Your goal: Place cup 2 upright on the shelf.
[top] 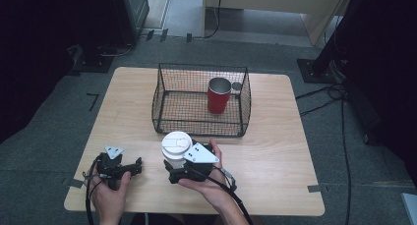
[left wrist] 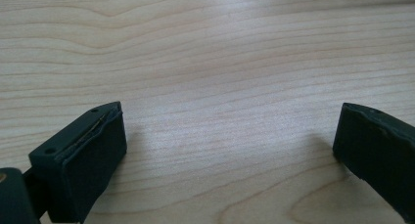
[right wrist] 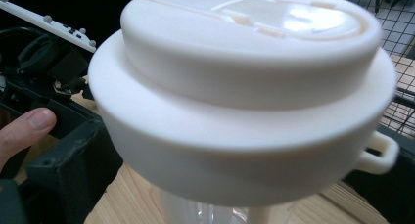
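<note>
Cup with the white lid (top: 176,145) sits in my right gripper (top: 183,162), jaws pinching its clear body below the lid, just in front of the wire basket (top: 196,129) on the table (top: 275,156). I judge this the carry step: cup grasped, not yet placed. My left gripper (top: 129,169) rests spread apart over bare wood, idle. Next I would lift the cup over the near basket wall and set it down beside the red mug (top: 218,95), keeping it upright.

I am facing grey carpet floor (top: 59,151) stretching round my wooden surface (top: 275,151); black cables (top: 339,107) are trailing at right, dark curtains (top: 29,53) hanging at upper left.
</note>
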{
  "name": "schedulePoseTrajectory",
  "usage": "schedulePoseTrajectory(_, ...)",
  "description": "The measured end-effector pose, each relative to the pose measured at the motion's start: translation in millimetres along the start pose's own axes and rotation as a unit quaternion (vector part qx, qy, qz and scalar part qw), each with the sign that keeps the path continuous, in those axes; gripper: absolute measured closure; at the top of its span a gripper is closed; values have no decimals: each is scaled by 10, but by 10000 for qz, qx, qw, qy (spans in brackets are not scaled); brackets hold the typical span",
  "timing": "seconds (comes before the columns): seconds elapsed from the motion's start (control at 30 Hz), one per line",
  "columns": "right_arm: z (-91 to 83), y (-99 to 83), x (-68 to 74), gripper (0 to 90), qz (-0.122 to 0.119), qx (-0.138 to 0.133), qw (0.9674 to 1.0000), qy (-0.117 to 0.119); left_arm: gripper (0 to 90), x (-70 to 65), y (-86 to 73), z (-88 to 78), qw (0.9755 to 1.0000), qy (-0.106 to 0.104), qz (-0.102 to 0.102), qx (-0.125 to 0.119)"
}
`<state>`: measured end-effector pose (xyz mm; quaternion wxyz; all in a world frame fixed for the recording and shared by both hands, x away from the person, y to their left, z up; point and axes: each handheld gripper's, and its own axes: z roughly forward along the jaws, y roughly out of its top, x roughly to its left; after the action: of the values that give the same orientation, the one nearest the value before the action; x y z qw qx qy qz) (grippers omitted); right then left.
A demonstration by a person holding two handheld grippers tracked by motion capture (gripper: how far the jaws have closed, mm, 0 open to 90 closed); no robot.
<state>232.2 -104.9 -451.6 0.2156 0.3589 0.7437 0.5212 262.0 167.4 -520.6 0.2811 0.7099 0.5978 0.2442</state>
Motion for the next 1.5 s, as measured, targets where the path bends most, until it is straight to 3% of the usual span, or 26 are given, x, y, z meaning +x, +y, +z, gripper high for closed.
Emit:
schedulePoseTrajectory(0.3, 45, -22, 35, 152, -204, -59, 9997, -135, 1, 0, 0, 0, 10000, -1, 0, -1)
schedulePoseTrajectory(0.8, 24, -14, 55, 163, -280, -232, 9991, -212, 1, 0, 0, 0, 10000, -2, 1, 0)
schedulePoseTrajectory(0.93, -11, 26, 40, 163, -199, -321, 9991, -202, 0, 2, 1, 0, 10000, 0, 13, 0)
schedulePoseTrajectory(1.5, -112, 275, 3, 163, -334, -576, 9974, -290, 1, 1, 1, -1, 10000, -2, 7, 5)
